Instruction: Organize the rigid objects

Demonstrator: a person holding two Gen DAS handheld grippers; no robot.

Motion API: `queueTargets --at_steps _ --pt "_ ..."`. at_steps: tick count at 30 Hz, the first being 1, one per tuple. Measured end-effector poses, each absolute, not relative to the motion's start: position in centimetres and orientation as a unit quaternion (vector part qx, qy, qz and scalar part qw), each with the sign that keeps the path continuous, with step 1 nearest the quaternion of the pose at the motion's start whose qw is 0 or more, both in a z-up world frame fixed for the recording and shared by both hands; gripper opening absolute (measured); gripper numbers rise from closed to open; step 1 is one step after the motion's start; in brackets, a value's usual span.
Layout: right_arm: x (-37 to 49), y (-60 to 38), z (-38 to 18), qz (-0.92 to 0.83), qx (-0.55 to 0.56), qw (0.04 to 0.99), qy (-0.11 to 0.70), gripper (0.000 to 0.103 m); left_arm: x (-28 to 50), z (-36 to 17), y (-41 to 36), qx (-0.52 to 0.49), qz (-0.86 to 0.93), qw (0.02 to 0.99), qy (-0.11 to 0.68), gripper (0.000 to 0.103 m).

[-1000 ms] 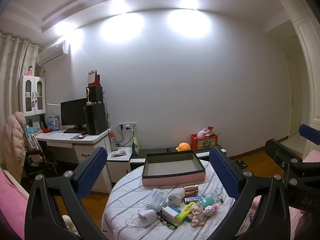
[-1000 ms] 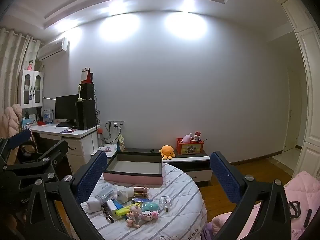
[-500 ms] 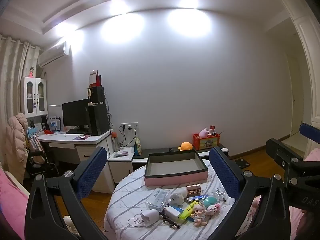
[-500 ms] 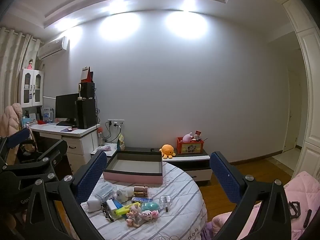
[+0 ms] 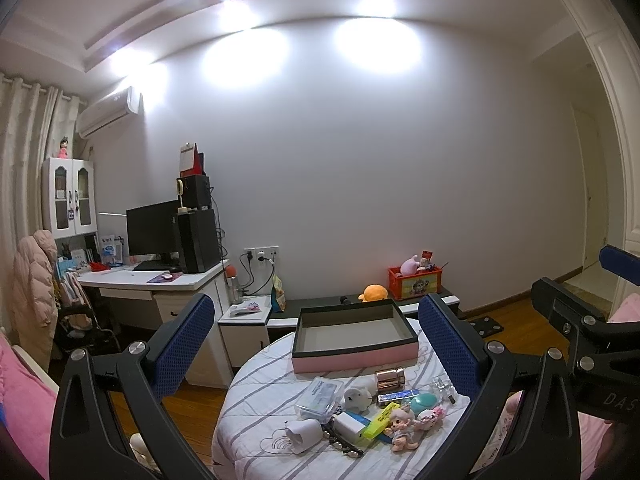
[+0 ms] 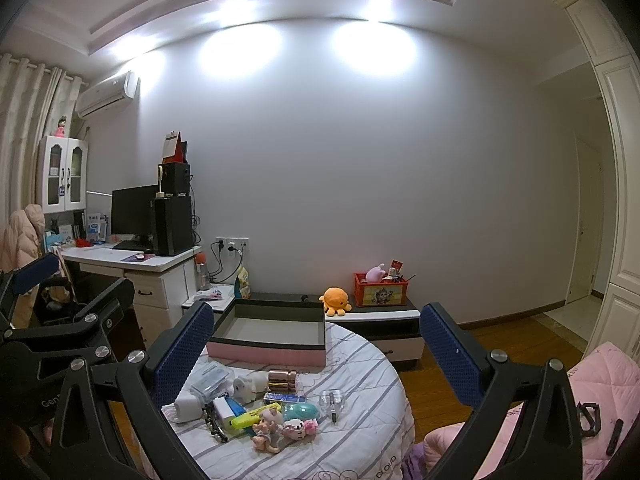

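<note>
Both the left gripper (image 5: 316,344) and right gripper (image 6: 316,350) hover with jaws spread, empty, short of the box (image 5: 354,334) on the bench (image 5: 256,412).

The left gripper (image 5: 316,344) and right gripper (image 6: 316,344) are both hanging level with jaws spread wide and gripping nothing, each showing at the other's three and nine o'clock edge.
</note>
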State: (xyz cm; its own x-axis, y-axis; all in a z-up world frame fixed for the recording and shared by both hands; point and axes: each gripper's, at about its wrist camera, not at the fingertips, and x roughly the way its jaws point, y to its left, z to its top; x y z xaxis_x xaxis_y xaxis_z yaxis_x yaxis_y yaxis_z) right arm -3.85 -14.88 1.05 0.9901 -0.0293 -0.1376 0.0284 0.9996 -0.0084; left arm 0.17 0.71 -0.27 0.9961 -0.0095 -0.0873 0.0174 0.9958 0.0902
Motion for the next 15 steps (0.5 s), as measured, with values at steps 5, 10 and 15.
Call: queueTargets --at_steps 5,10,15 --pt "-3.83 -14.93 0.96 -0.014 -0.004 0.997 0.07 0.103 0.29 -0.22 0.55 0.046 -0.006 0.998 0.044 0.103" --pt "-3.83 -14.86 0.8 -0.014 -0.005 0.997 0.071 0.103 0.31 -0.25 0.48 0.047 -0.005 0.998 0.044 0.103" --pt "-3.85 -14.85 0.79 -0.014 -0.005 0.997 0.07 0.103 0.32 -0.19 0.47 0.048 -0.006 0.998 0.044 0.103"
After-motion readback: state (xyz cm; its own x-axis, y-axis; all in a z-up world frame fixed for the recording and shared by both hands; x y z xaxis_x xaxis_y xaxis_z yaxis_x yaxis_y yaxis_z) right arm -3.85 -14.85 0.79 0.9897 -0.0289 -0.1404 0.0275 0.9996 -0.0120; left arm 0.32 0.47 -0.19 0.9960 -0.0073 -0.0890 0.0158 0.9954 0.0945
